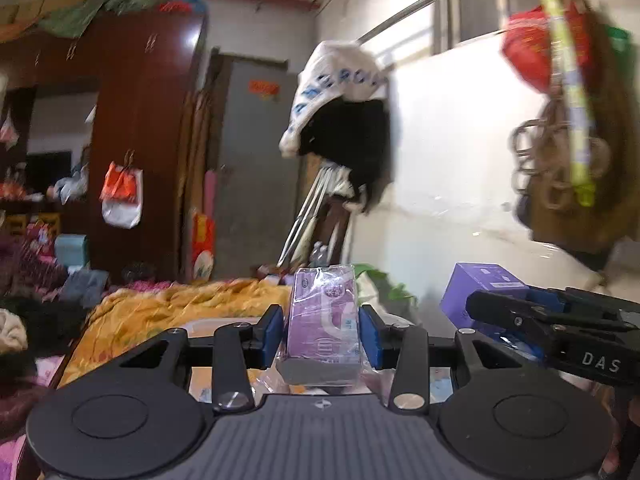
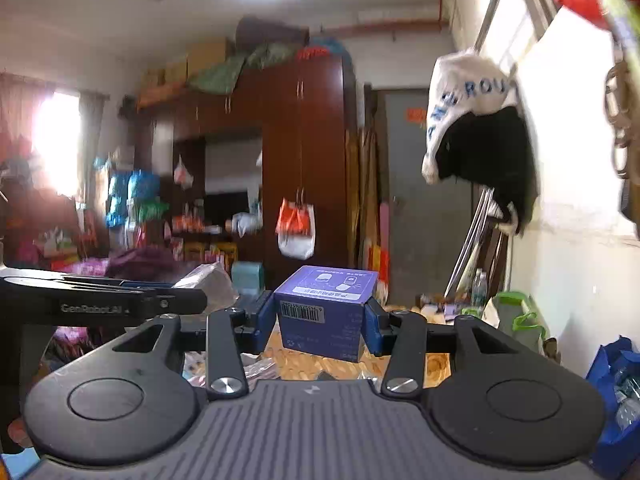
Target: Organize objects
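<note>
Left gripper (image 1: 323, 334) clamped on a purple tissue pack (image 1: 322, 322) wrapped in clear plastic, held upright above a yellow quilt (image 1: 172, 312), right gripper (image 2: 319, 326) clamped on a purple box (image 2: 326, 312) beside it, dark wardrobe (image 2: 304, 160) behind.

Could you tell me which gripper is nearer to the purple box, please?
Right. The right gripper is shut on the purple box; the left gripper holds a wrapped purple pack beside it.
</note>
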`<state>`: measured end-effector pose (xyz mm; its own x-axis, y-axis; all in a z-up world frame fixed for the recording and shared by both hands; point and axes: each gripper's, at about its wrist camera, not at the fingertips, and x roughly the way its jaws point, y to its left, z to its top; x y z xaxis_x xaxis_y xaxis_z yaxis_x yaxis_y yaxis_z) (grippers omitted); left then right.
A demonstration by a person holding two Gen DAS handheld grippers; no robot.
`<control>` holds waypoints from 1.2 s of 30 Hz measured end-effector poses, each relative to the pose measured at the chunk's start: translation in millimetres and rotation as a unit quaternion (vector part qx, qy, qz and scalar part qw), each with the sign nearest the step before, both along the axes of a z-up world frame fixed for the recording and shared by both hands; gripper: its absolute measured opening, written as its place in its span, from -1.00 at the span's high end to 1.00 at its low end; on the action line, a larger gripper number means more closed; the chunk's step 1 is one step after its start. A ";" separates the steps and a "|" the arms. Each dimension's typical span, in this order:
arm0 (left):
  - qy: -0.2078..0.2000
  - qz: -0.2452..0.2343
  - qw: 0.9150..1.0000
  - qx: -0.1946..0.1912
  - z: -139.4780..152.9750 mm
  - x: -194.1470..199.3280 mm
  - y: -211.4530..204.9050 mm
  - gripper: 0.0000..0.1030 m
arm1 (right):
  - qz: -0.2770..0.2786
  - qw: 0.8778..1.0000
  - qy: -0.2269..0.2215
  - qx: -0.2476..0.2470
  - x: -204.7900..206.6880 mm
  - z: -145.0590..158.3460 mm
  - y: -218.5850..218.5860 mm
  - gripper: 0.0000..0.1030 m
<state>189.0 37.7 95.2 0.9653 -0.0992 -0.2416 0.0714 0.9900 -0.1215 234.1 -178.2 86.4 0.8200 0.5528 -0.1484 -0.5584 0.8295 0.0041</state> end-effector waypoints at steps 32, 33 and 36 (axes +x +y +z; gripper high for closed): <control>0.053 0.051 0.997 0.025 -58.2 -39.7 13.8 -1.00 | -0.097 0.988 0.029 -0.116 -5.9 -38.2 13.4 -1.00; 0.053 0.051 0.997 0.027 -57.6 -40.5 14.3 -1.00 | -0.094 0.989 0.033 -0.113 -5.8 -38.8 12.8 -1.00; 0.055 0.054 0.997 0.030 -54.3 -38.2 13.0 -1.00 | -0.091 0.989 0.040 -0.107 -9.1 -42.7 11.2 -1.00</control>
